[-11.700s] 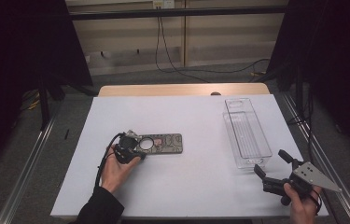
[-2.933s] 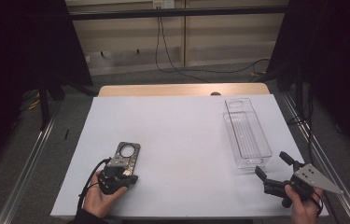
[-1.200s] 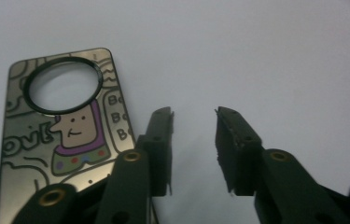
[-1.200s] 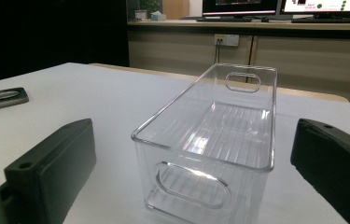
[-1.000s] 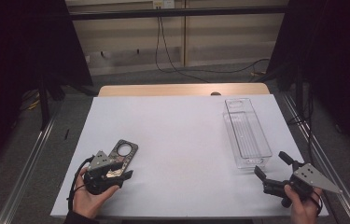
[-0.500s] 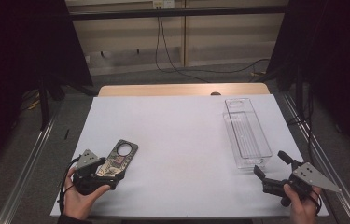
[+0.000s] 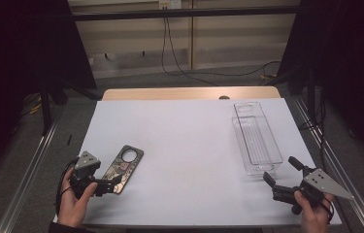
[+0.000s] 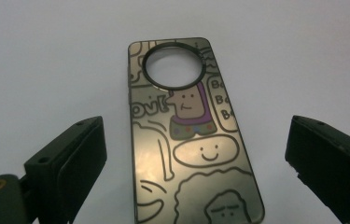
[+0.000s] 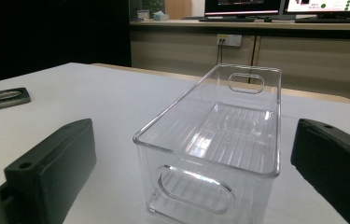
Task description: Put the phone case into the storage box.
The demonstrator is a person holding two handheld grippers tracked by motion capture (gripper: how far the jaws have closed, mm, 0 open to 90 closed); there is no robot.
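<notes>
1. White bench [image 7: 189, 145] under a dim room: dark curtains left and right, pale panelled wall behind, a black cable [image 7: 170, 53] hanging down that wall to the floor.
2. Bare wooden strip [image 7: 189, 92] along the far edge of the bench; metal rails on both long sides.
3. In the right gripper view, monitors [image 9: 242, 7] on a counter at the back of the room.
4. Clear plastic bin [image 7: 257, 138] on the right part of the bench, long side running away from the person, upright, with handle cut-outs at both ends; nothing inside but its ribbed floor.
5. Phone case [image 7: 124, 168] flat on the near left part of the bench, well apart from the bin, printed with cartoon faces and pierced by a round ringed hole at its far end.
6. Left tongs [image 7: 113, 183] released, just been opening; in the left gripper view, case [image 8: 191, 140] lying between the two spread jaws, neither one touching it.
7. Right tongs [image 7: 281, 175] released too, near the right front corner, spread wide just in front of the bin's near end [image 9: 210, 186], clear of its walls.
</notes>
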